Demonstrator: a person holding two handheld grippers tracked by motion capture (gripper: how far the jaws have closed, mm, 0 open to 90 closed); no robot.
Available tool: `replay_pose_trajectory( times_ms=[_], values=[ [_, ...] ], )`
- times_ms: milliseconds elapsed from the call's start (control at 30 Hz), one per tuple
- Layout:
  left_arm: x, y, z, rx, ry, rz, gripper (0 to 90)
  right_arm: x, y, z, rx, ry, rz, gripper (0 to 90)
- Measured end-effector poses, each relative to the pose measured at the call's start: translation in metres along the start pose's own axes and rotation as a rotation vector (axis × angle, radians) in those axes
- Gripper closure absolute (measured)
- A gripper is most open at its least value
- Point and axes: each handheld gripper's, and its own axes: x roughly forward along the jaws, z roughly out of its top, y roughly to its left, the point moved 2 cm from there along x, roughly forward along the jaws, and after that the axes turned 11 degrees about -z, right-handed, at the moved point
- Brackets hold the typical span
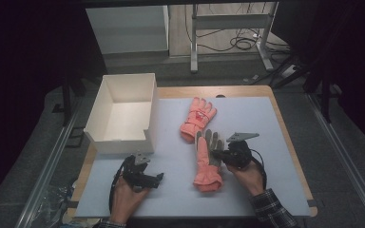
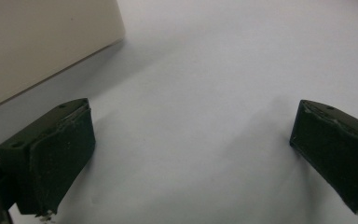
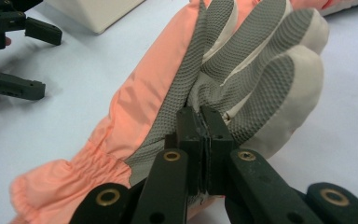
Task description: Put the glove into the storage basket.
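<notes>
Two pink gloves lie on the white mat (image 1: 266, 142). The far glove (image 1: 198, 118) rests back up. The near glove (image 1: 207, 161) lies palm up and shows its grey mesh palm (image 3: 242, 60). My right gripper (image 1: 222, 155) comes at it from the right and is shut on a fold of that grey palm fabric (image 3: 204, 128). My left gripper (image 1: 151, 179) sits low over bare mat at the front left, open, with nothing between its fingers (image 2: 196, 154). It is also seen, wide open, in the right gripper view (image 3: 37, 58).
A white open-topped box (image 1: 123, 114) stands at the mat's back left, its wall close to the left gripper (image 2: 42, 42). The wooden table edge (image 1: 290, 147) borders the mat on the right. A metal frame and cables (image 1: 237, 38) stand on the floor beyond the table.
</notes>
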Motion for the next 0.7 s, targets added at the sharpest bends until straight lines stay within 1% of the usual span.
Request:
replay_pose_trajectory(
  times_ms=[67, 167, 233, 333, 400, 500, 533, 700],
  values=[
    [0.000, 0.000, 0.000, 0.000, 0.001, 0.000, 0.0, 0.003, -0.002, -0.004, -0.001, -0.003, 0.001, 87.3],
    [0.000, 0.000, 0.000, 0.003, 0.004, -0.001, 0.0, 0.008, -0.002, -0.010, -0.017, -0.002, -0.013, 86.8],
    [0.000, 0.000, 0.001, 0.003, 0.005, 0.000, 0.0, 0.008, -0.003, -0.011, -0.014, -0.009, -0.010, 86.6],
    [0.000, 0.000, 0.001, 0.003, 0.006, 0.000, 0.0, 0.008, -0.001, -0.011, -0.041, -0.002, -0.021, 86.0],
    [0.000, 0.000, 0.001, 0.003, 0.005, 0.000, 0.0, 0.008, -0.001, -0.010, -0.045, 0.003, -0.020, 85.0],
    [0.000, 0.000, 0.000, 0.004, 0.003, 0.001, 0.0, 0.006, -0.002, -0.010, -0.037, -0.002, -0.013, 80.3],
    [0.000, 0.000, 0.000, 0.004, 0.002, 0.001, 0.0, 0.005, -0.003, -0.009, -0.036, -0.012, -0.013, 79.0],
    [0.000, 0.000, 0.000, -0.004, -0.007, 0.000, 0.0, -0.009, -0.006, -0.008, -0.048, -0.048, -0.020, 70.5]
  ],
)
